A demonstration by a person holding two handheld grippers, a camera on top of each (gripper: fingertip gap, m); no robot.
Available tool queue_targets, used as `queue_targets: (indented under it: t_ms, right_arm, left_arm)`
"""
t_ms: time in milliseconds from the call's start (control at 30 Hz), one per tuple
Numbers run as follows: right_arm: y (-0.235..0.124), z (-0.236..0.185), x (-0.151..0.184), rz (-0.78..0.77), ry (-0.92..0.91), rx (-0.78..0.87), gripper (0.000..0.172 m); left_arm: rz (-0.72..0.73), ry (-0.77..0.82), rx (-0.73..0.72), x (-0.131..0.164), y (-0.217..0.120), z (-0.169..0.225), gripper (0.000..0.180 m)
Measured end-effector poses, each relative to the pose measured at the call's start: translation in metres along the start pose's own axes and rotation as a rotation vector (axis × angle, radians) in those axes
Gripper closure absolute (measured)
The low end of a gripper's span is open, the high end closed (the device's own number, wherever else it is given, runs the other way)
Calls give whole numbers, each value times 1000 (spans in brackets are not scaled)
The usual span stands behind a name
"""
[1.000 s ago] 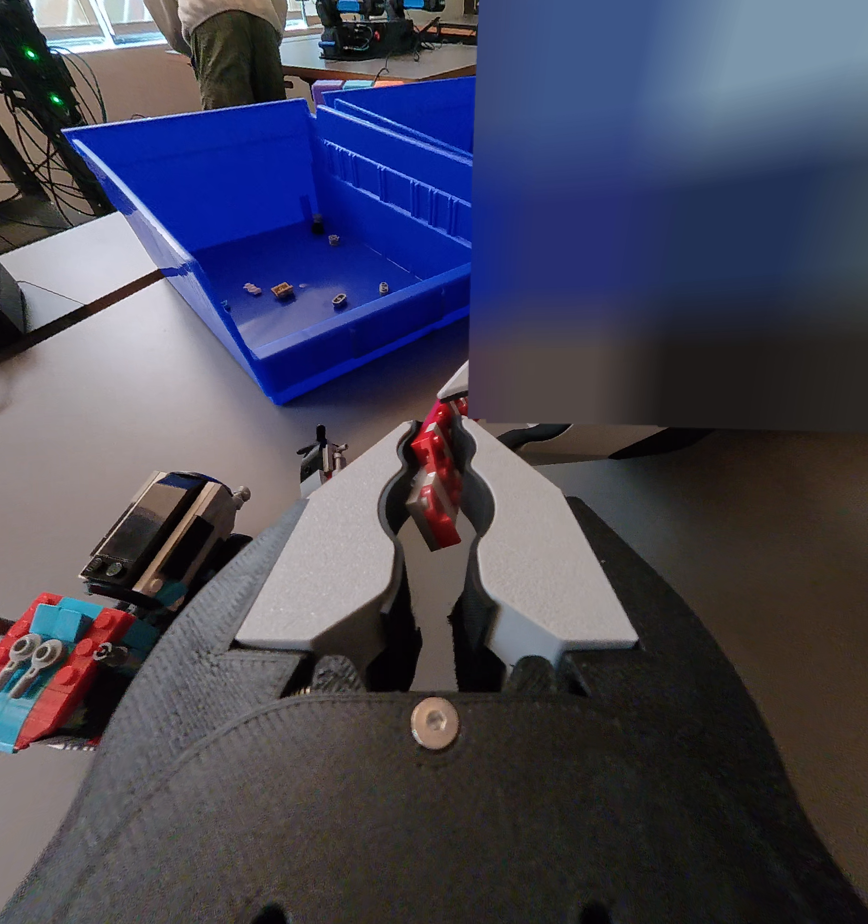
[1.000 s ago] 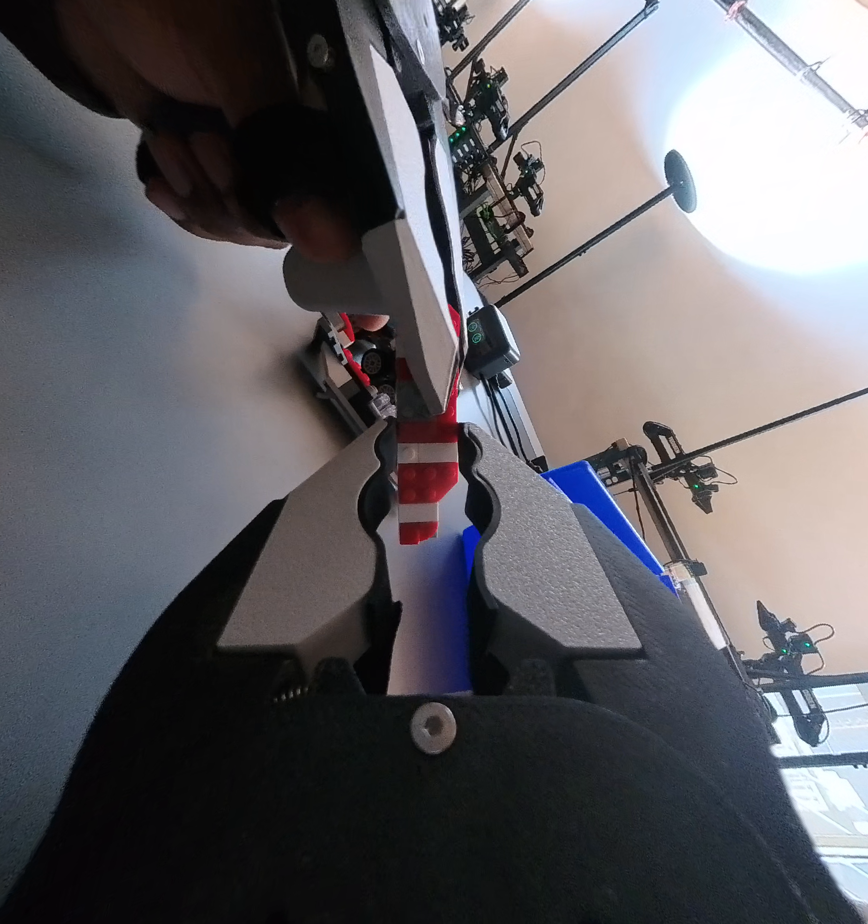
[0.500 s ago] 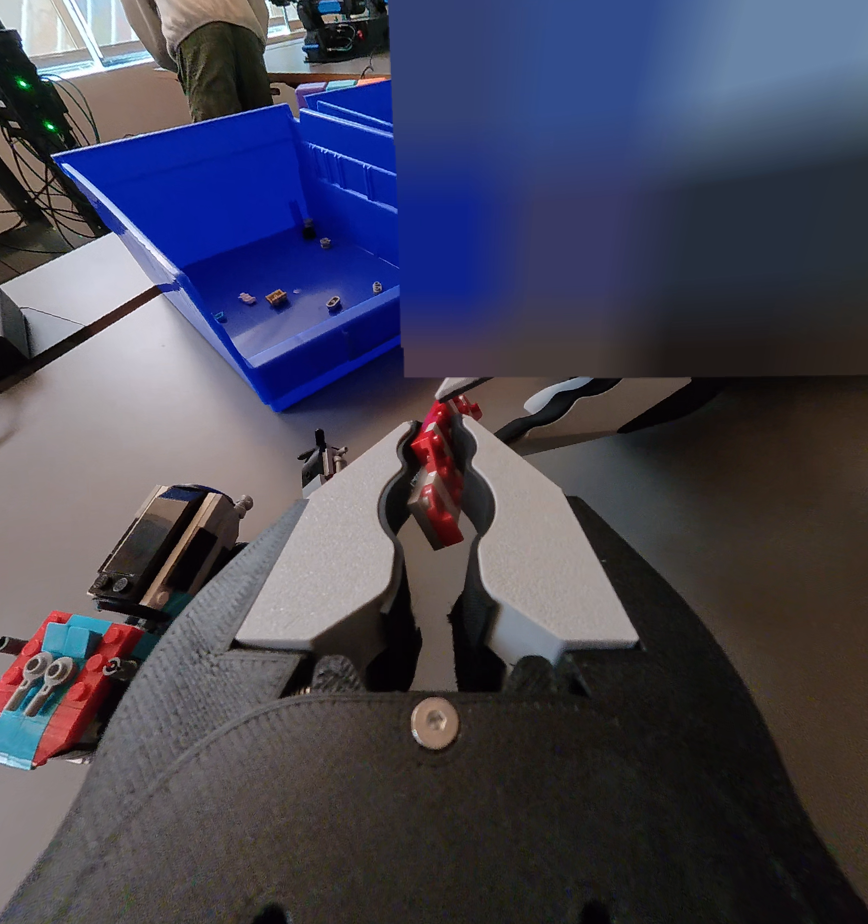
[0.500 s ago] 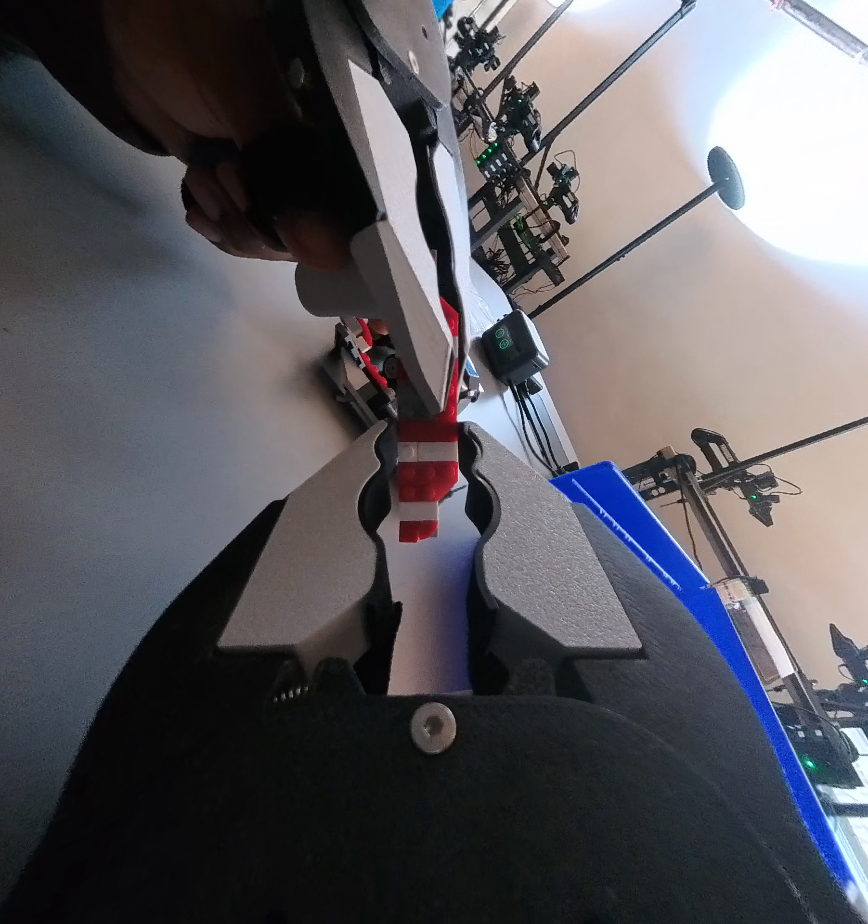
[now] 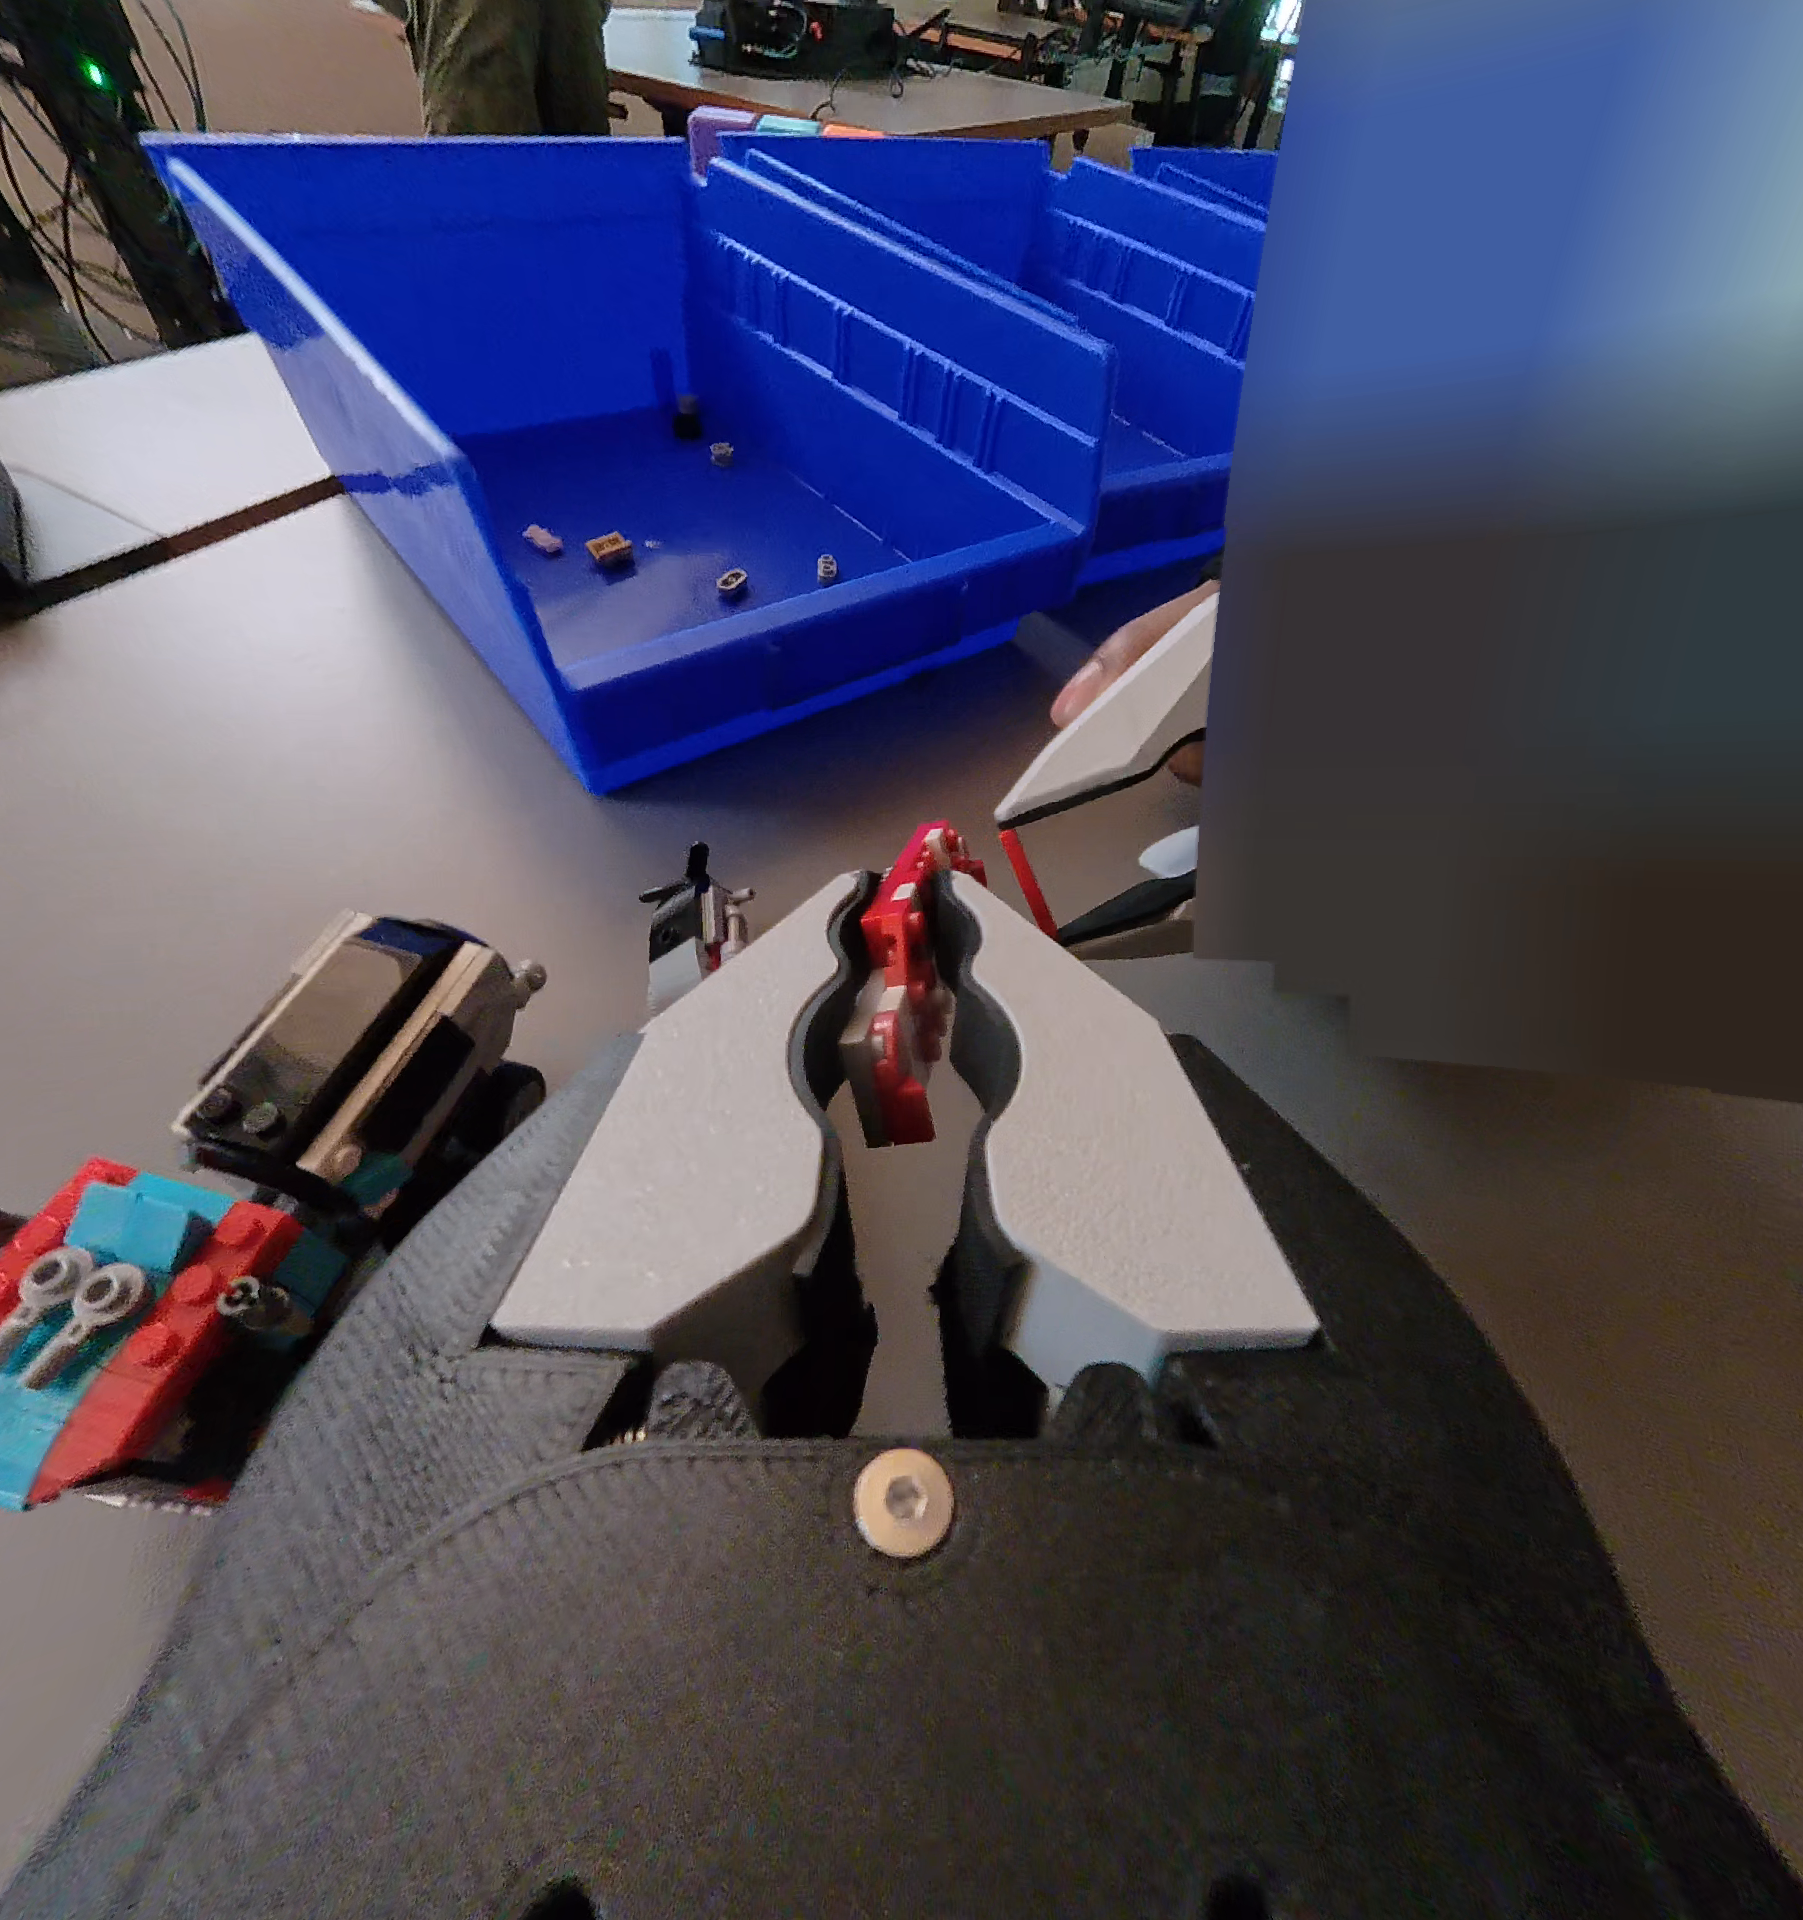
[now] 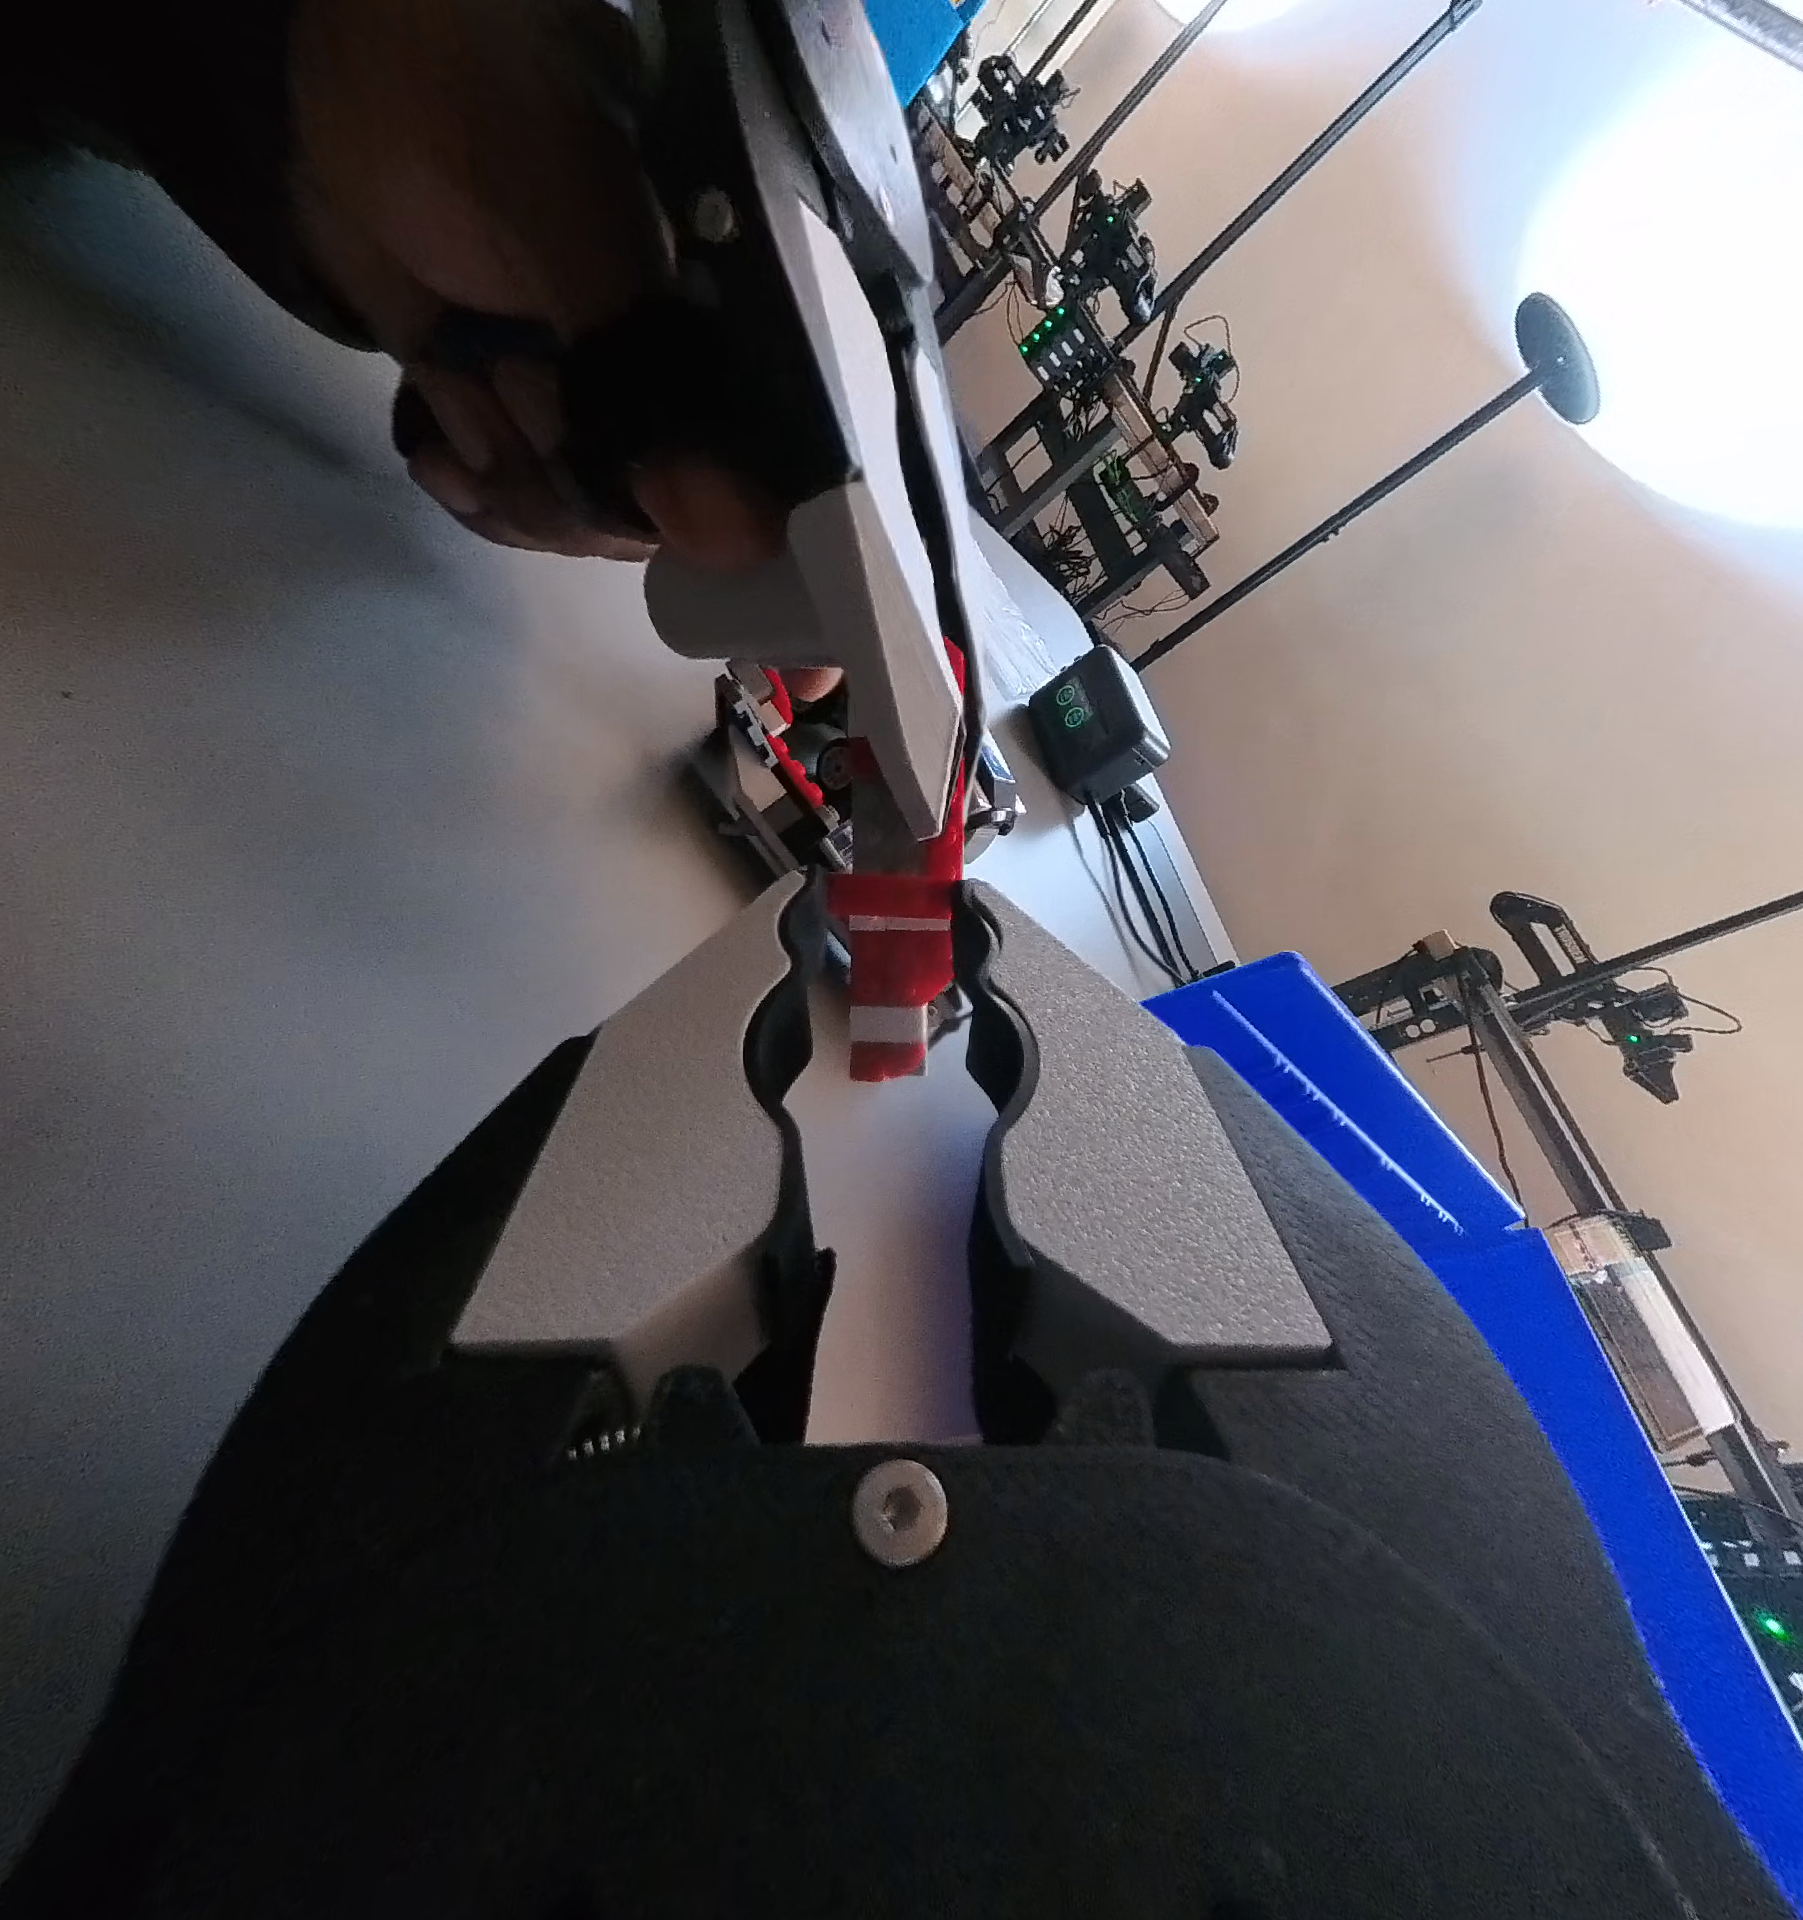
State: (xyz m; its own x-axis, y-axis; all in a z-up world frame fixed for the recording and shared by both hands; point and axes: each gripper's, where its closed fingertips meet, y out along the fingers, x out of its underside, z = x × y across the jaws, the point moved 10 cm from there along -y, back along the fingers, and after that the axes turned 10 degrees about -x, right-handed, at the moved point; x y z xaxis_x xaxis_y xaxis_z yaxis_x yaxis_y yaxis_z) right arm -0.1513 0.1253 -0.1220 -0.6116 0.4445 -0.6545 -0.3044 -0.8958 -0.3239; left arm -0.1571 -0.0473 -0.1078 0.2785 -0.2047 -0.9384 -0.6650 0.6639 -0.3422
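My left gripper is shut on a red and grey brick assembly that stands on edge between its pads, above the grey table. My right gripper is shut on a flat red plate with white stripes, gripped by its side edges. In the left wrist view the right gripper is just right of my left fingertips, with the plate edge-on, a small gap from the assembly. In the right wrist view the left gripper comes down from above, its red piece right at the plate's far end.
A black and grey brick vehicle, a red and teal build and a small grey part lie left of my left gripper. A blue bin with several small pieces stands behind, with more bins beside it. A black box sits on the table. My two grippers' fingertips are within a few centimetres of each other.
The right gripper with its striped plate has drawn away from the left gripper's assembly, to the right. The left gripper has turned, so the bins sit more central. Both grips hold.
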Motion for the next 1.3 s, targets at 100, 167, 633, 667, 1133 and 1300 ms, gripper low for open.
queue_targets:
  t_ms: [100,167,633,667,1133,1300]
  right_arm:
    - [-1,1,2,2,32,-14,147]
    - [-1,3,3,-4,59,-16,147]
    - [-4,10,10,-49,116,32,147]
    - [-4,10,10,-51,117,33,147]
    - [-13,24,15,-89,148,146,147]
    - [-46,48,14,-81,197,284,147]
  left_arm:
    - [-17,-114,15,2,1,-8,170]
    - [-24,-181,24,5,2,-14,170]
    - [-20,-258,40,7,2,-21,170]
    - [-19,-262,42,7,2,-21,170]
    - [-2,-282,60,7,1,-22,170]
    - [17,-276,68,5,0,-22,170]
